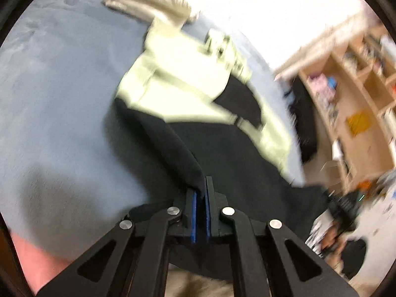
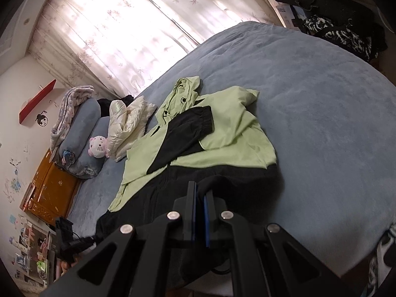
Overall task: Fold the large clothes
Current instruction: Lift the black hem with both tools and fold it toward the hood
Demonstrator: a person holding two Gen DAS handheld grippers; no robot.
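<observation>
Both grippers, left (image 1: 201, 193) & right (image 2: 200, 198), are clamped on the black hem of the green hoodie (image 2: 222, 133); lift evenly, keep hem taut w/ bed (image 2: 321, 123) clear.

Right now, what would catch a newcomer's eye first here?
The lime-and-black hoodie spread mid-bed on the blue blanket, one black sleeve folded across its chest. Both grippers, left and right, are shut on its black hem nearest the cameras. Behind it, by the pillows, lie a cream jacket and a pink plush.
</observation>
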